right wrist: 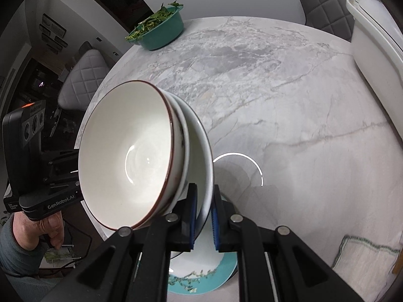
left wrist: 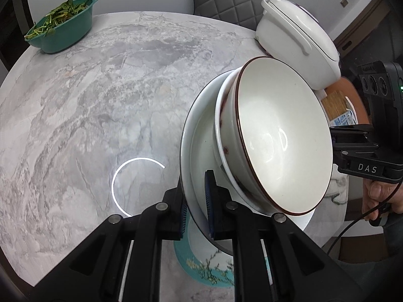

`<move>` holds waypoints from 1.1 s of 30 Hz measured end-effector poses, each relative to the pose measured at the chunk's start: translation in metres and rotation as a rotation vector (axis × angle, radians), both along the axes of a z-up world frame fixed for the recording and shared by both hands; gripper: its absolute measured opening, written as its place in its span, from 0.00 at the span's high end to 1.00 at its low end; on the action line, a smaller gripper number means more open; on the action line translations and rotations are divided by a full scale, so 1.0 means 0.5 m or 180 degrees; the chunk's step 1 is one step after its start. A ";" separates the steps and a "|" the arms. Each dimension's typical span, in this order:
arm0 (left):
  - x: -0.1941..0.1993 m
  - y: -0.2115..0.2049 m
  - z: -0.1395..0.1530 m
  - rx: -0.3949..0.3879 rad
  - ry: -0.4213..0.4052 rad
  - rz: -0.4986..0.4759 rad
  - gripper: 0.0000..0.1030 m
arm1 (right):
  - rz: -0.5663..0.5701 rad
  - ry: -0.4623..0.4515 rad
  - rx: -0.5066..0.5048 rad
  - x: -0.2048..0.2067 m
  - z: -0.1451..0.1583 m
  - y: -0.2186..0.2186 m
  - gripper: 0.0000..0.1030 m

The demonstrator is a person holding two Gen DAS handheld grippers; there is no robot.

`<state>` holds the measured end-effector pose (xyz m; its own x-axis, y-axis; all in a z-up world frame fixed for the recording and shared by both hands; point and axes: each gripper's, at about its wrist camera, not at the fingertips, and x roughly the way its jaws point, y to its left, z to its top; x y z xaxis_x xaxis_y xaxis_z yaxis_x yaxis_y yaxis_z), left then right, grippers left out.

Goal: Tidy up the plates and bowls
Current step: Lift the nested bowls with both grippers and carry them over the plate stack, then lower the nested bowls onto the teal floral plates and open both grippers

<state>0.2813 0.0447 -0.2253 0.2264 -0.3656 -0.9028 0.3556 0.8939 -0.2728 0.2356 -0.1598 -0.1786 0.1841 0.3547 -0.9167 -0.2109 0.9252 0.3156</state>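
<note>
bowls (left wrist: 279, 136) nested in plate (left wrist: 199, 136), greens (left wrist: 60, 12) in basin (left wrist: 68, 32)

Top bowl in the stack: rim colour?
Dark reddish-brown line around the rim of the top bowl, white inside. Clearest in the right wrist view.

Both grippers are matte black: the left gripper (left wrist: 196, 201) has ribbed blue pads (left wrist: 208, 196) and silver pivot screws (left wrist: 161, 205). The right gripper (right wrist: 202, 214) matches. Bare-skinned left hand (right wrist: 46, 229), grey sleeve (right wrist: 17, 254), "GenRobot.AI" lettering.
</note>
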 end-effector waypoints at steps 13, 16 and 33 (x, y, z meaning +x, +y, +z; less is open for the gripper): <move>-0.126 -0.004 -0.052 0.0008 0.0125 -0.0157 0.90 | -0.0171 0.0072 -0.0061 -0.123 -0.025 0.003 0.88; -0.147 -0.008 -0.079 0.0020 0.0185 -0.0175 0.90 | -0.0188 0.0100 -0.0091 -0.144 -0.042 0.001 0.88; -0.164 -0.003 -0.160 0.0096 0.0287 -0.0118 0.90 | -0.0226 0.0238 -0.0117 -0.170 -0.122 0.005 0.88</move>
